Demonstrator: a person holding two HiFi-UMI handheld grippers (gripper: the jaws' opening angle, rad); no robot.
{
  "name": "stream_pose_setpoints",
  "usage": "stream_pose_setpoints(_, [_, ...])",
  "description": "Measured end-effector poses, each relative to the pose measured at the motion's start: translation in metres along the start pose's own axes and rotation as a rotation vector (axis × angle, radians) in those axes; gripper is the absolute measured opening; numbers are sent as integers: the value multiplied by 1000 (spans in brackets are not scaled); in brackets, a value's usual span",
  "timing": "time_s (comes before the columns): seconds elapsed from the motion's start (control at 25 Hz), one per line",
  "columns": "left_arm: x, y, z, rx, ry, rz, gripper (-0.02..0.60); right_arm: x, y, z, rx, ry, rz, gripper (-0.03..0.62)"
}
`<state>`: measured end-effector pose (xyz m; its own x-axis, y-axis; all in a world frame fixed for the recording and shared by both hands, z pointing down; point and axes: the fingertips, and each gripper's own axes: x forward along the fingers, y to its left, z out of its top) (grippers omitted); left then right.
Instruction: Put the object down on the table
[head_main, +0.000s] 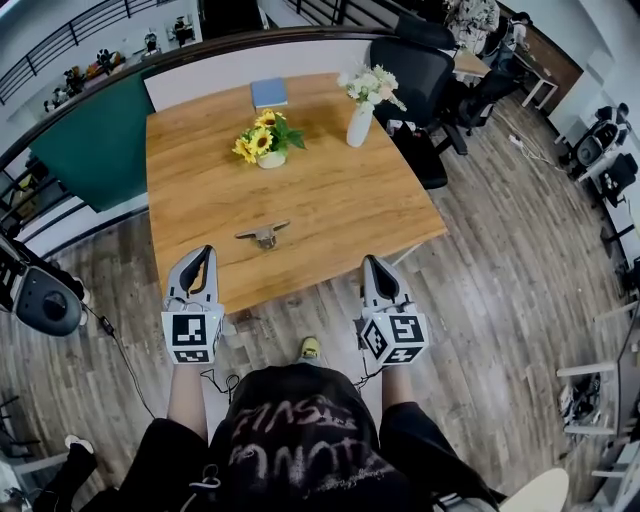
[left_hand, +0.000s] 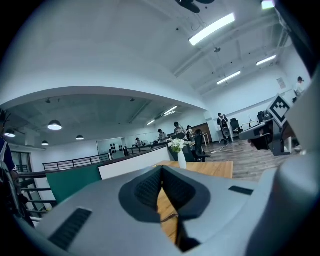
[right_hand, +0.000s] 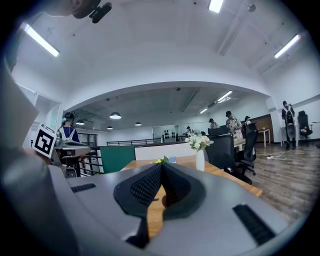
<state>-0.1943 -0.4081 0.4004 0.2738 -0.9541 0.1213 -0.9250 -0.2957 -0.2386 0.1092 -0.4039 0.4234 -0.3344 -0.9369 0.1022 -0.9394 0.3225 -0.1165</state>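
A small grey-brown object (head_main: 263, 235) with two horn-like arms lies on the wooden table (head_main: 330, 200), near its front edge and apart from both grippers. My left gripper (head_main: 205, 252) hovers at the table's front edge, just left of and nearer than the object, jaws closed together with nothing between them. My right gripper (head_main: 370, 262) hangs at the front edge further right, likewise shut and empty. In the left gripper view the pads (left_hand: 150, 187) meet at the tips, as do the pads (right_hand: 147, 187) in the right gripper view.
A pot of sunflowers (head_main: 265, 142), a white vase of flowers (head_main: 360, 122) and a blue book (head_main: 268, 93) stand at the table's far half. Black office chairs (head_main: 420, 70) sit behind the table on the right. A cable (head_main: 120, 345) trails on the wooden floor at left.
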Motion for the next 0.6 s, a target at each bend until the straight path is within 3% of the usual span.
stream_pose_setpoints(0.6, [-27, 13, -1, -14, -20, 3, 12, -16, 11, 11, -27, -31, -15, 3])
